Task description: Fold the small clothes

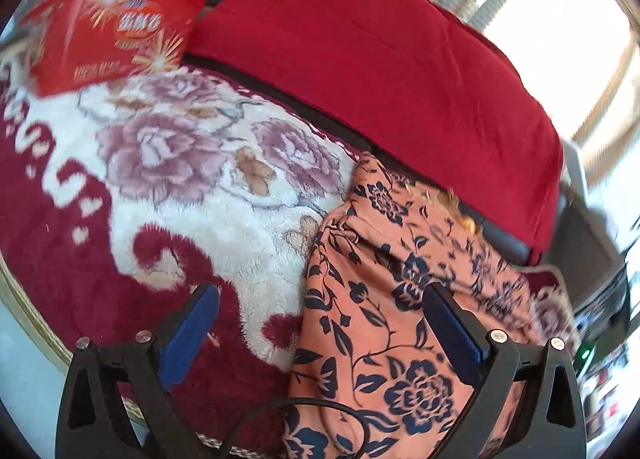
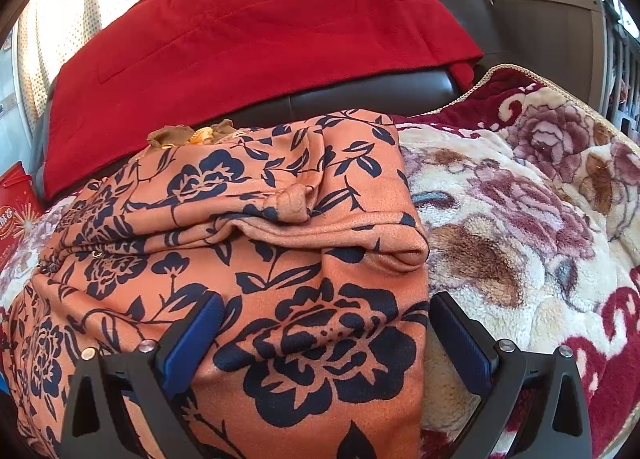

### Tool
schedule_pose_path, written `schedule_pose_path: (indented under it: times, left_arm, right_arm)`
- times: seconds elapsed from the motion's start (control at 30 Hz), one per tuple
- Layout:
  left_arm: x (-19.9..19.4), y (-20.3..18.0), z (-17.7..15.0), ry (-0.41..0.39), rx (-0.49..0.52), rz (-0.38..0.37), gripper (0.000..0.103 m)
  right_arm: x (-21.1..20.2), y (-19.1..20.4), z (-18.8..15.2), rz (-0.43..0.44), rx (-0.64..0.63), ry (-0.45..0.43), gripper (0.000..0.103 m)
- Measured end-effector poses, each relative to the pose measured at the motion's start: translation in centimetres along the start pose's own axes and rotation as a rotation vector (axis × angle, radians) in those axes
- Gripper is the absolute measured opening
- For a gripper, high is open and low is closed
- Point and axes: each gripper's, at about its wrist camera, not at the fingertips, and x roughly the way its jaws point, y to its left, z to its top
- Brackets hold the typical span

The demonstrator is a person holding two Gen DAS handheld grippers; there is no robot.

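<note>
- We see the garment (image 2: pixel 256 243): salmon-orange cloth w/ a dark navy print of big blooms, leaves and vines, lying rumpled on the blanket (image 2: pixel 520 219).
- In the right wrist view it's bunched into soft layers; a rolled fold runs across its middle, ending in a rounded lip at its right edge (a small puckered knot of cloth sits just above that fold).
- At its far edge a scrap of tan and yellow trim peeks out.
- Our right gripper (image 2: pixel 322 323) is spread wide, blue pads either side of a large printed flower; left finger over the cloth, right finger at the cloth's edge, nothing pinched.
- In the left wrist view the garment (image 1: pixel 400 299) lies right of centre; our left gripper (image 1: pixel 316 315) is also spread, straddling its left border, right finger over the print, left finger over the blanket (image 1: pixel 180 163).
- The blanket is plush: cream w/ mauve roses and maroon swirls.
- Behind: a red quilted cover (image 1: pixel 380 59) draped on a dark seat back.
- Far left: a red printed bag (image 1: pixel 108 27), blurred.
</note>
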Motion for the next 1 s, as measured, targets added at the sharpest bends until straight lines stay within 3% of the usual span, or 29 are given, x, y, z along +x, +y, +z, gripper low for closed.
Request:
schedule_pose_path:
  times: [0.7, 1.0]
  left_arm:
    - [0.4, 4.2, 0.1, 0.021, -0.297, -0.141, 0.101]
    - [0.4, 5.0, 0.2, 0.031, -0.329, -0.171, 0.101]
  right_arm:
    - [-0.1, 0.0, 0.1, -0.006, -0.007, -0.004, 0.103]
    - [-0.1, 0.0, 0.1, -0.006, -0.008, -0.004, 0.103]
